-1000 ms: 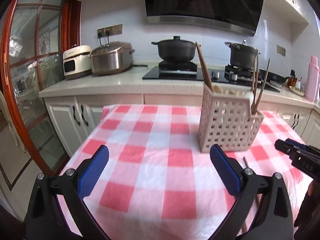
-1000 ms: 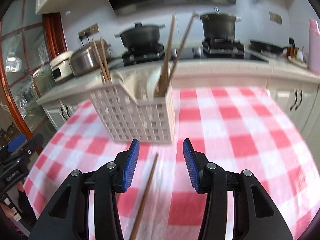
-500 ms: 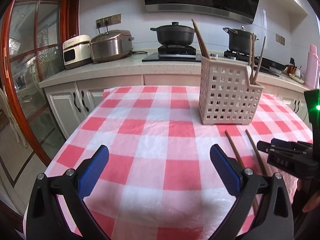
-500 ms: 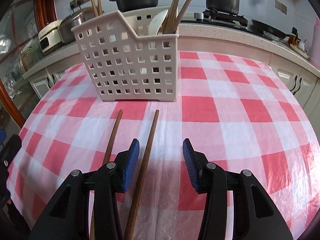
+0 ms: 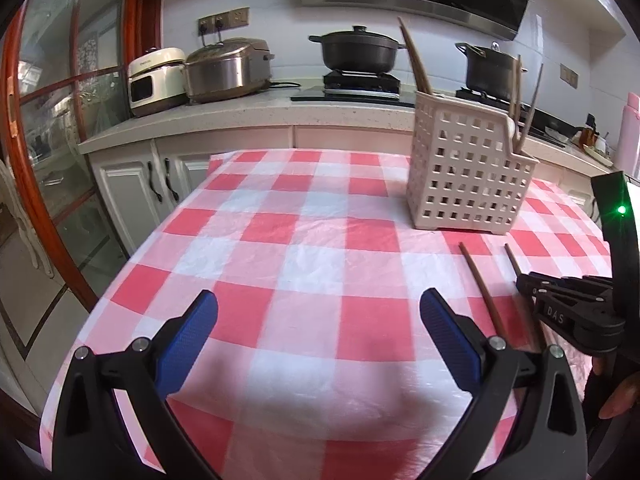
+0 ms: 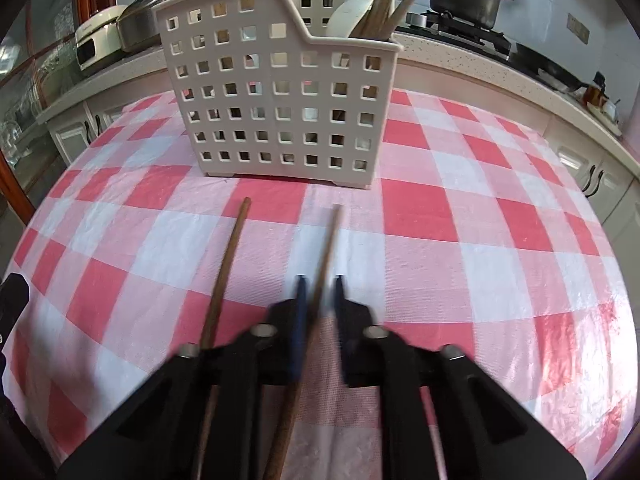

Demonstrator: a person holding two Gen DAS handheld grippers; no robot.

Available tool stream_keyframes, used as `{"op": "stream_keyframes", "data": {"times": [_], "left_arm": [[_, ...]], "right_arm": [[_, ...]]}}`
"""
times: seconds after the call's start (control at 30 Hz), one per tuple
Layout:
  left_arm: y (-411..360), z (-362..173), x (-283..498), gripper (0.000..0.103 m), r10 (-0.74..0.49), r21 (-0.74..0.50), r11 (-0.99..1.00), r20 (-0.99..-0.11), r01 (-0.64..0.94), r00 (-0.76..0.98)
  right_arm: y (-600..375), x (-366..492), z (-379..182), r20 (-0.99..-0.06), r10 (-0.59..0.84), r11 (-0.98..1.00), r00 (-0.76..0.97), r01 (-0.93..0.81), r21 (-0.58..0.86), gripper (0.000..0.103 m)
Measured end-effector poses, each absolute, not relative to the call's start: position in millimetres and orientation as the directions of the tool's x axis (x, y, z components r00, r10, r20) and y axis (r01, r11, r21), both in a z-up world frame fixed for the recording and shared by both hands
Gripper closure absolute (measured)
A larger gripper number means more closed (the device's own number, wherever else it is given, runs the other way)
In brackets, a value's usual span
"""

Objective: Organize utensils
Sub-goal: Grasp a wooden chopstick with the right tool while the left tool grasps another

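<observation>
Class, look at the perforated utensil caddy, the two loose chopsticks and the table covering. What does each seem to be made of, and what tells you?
Utensil caddy: likely moulded plastic, matte cream, with uniform square holes. Chopsticks: probably wood, dark brown, dull finish. Checked tablecloth: seemingly thin plastic sheet, with a glossy, crinkled sheen.

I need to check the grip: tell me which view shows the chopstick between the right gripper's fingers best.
The right wrist view: the chopstick runs up its middle, between the nearly shut right gripper, though blurred. The left wrist view shows only its far tip; the right gripper covers the rest.
</observation>
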State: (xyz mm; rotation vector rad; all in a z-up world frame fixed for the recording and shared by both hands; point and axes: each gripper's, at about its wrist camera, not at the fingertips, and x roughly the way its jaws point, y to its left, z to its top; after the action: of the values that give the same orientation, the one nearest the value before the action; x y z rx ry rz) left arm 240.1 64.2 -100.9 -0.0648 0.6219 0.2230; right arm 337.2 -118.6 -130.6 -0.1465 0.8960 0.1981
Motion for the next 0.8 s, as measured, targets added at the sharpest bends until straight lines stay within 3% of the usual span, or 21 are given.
{"op": "stream_keyframes", "data": {"times": [0.23,0.73,0.8], "left_arm": [[28.6,-111.1,267.1,0.006,0.117,0.022,0.991,-0.653,-0.135,0.749],[-42.3,-139.8,336.1,0.049,-0.008,-0.007,1.000,-0.759,0.004,0.652],[-46.2,-143.1,340.9,0.061,-0.019,-0.014,1.000,-0.772,0.012,0.636]], "right_arm": [[-148.1,324.3,-127.6,-0.776,0.149,0.979,0.612,-0.204,0.028,0.096],[-190.0,308.0,-119.2,-0.740,0.186,0.980,0.647,-0.180,0.088,0.096],[-191.6,307.7,-118.8,-0.737,0.196,0.978,0.646,-0.182,0.100,0.096]]}}
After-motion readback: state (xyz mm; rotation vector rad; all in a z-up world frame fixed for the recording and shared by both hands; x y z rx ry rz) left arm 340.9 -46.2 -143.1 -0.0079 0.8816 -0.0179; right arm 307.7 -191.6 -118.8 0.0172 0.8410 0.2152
